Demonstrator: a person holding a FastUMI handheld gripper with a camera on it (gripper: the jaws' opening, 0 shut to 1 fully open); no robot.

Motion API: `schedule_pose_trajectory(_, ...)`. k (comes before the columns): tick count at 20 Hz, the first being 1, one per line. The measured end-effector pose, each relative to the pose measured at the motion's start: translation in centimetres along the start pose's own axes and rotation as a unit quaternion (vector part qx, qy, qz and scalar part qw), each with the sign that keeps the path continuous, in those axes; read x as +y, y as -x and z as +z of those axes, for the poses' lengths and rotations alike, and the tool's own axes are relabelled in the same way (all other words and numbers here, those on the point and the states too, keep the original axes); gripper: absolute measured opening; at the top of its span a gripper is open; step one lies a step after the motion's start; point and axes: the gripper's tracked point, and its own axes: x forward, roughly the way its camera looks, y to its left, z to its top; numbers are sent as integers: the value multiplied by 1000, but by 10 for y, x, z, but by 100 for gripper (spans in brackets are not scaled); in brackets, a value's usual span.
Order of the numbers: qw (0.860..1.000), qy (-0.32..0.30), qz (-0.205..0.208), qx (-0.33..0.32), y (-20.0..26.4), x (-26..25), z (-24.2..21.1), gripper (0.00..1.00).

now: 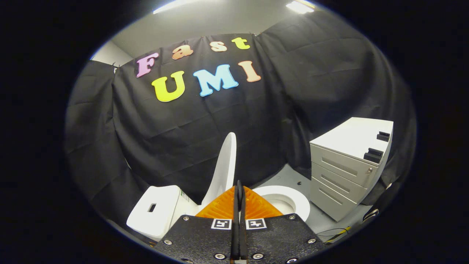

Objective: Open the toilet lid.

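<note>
With toilet lid (224,168) upright, gripper (239,187) clenched, fingers pressed together, holding nothing, just before lid edge.

My gripper (239,190), its fingers pressed together with nothing between them, hides the near part of the toilet seat (289,196) and the foot of the raised lid (223,168). I can't see inside the bowl. The tank (155,212) is cut off at its lower edge. The cabinet (348,161) hides the floor (289,178) behind it, and its lock is too small to make out
</note>
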Motion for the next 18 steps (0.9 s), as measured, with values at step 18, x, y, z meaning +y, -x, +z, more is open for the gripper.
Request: schedule_pose_trajectory(18,992,85,72,-51,21,119,8,0)
